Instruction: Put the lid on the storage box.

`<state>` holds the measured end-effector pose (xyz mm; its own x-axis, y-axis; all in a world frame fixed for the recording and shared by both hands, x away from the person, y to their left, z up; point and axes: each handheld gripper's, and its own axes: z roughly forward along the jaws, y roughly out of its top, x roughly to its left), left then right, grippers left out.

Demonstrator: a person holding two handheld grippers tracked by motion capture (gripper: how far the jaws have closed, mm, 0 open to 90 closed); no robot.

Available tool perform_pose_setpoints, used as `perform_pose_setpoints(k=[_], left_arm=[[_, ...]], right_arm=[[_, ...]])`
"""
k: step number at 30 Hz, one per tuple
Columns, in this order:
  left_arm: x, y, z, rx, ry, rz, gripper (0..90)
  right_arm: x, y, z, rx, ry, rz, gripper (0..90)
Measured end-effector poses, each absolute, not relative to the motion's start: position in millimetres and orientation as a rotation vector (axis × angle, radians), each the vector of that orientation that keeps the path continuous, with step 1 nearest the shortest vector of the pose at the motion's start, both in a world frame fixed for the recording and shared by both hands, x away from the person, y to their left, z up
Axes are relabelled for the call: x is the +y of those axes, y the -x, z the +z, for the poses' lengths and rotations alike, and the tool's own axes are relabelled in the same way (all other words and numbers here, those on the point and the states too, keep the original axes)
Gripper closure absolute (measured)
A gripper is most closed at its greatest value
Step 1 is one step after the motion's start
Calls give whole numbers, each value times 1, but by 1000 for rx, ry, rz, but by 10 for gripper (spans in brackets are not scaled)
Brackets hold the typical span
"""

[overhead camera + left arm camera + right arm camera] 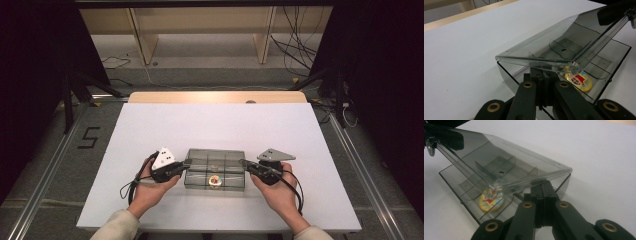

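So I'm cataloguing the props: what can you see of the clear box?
The clear box is smoky transparent plastic with divider walls. It sits on the white table, near the front edge. Its hinged lid is tilted partly open, propped by the shut left hand-held gripper and right hand-held gripper under its ends. One round cartoon badge lies inside.

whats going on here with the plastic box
A person sits at a white table with a claw in each hand, working on a smoky clear compartment box. The left claw and the right claw, both shut, are tucked under the two ends of the hinged lid, which is propped partway open. Inside one compartment lies a round yellow cartoon badge. The other compartments that can be seen look empty.
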<state>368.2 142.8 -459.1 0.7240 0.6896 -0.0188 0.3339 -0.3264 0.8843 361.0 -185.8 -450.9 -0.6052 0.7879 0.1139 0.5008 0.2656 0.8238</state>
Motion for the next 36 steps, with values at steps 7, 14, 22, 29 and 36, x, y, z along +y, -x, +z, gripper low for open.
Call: perform_pose_setpoints(k=[7, 14, 22, 29, 36], left_arm=[[144, -366, -459, 785, -1934, 451, 894], [145, -364, -460, 782, -1939, 449, 894], [147, -362, -461, 783, -1941, 447, 894], [148, -360, -461, 779, -1945, 444, 894], [148, -358, -461, 777, -1945, 445, 894]], right_arm=[[-186, -359, -451, 2226, -1174, 1265, 900], [-186, -356, -451, 2227, -1171, 1265, 900], [-187, -354, -451, 2235, -1168, 1264, 900], [-187, -351, -452, 2238, -1167, 1263, 900], [-187, -350, -452, 2237, -1164, 1263, 900]])
